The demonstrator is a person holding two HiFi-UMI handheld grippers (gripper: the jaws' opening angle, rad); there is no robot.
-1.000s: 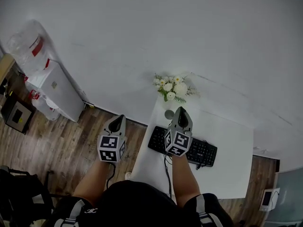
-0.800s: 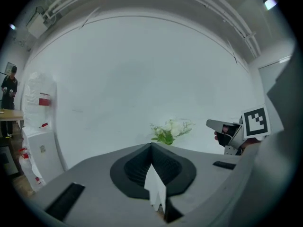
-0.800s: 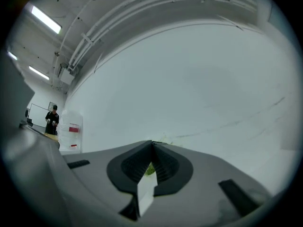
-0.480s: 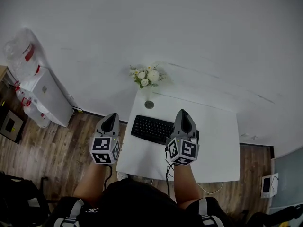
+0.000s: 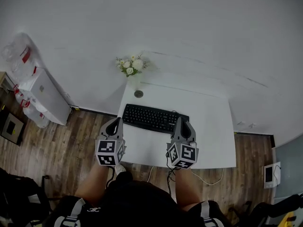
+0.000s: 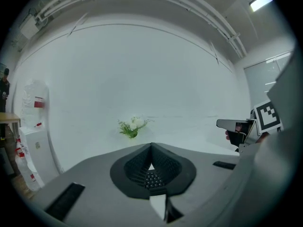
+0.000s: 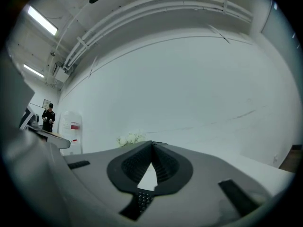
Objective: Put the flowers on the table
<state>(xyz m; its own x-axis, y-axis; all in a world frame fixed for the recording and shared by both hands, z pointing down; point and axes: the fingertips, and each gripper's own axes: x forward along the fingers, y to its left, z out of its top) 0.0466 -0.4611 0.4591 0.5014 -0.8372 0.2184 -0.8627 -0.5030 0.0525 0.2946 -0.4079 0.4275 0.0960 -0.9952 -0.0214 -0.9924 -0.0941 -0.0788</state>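
Flowers [image 5: 131,65] stand at the table [image 5: 208,141]'s far left corner; job looks done.
Left gripper [image 5: 114,123] and right gripper [image 5: 182,122] have backed to the near edge, clenched empty.

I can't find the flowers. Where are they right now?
In the head view, the flowers stand at the far left corner of the table, up against the white wall, just beyond the left end of the keyboard.
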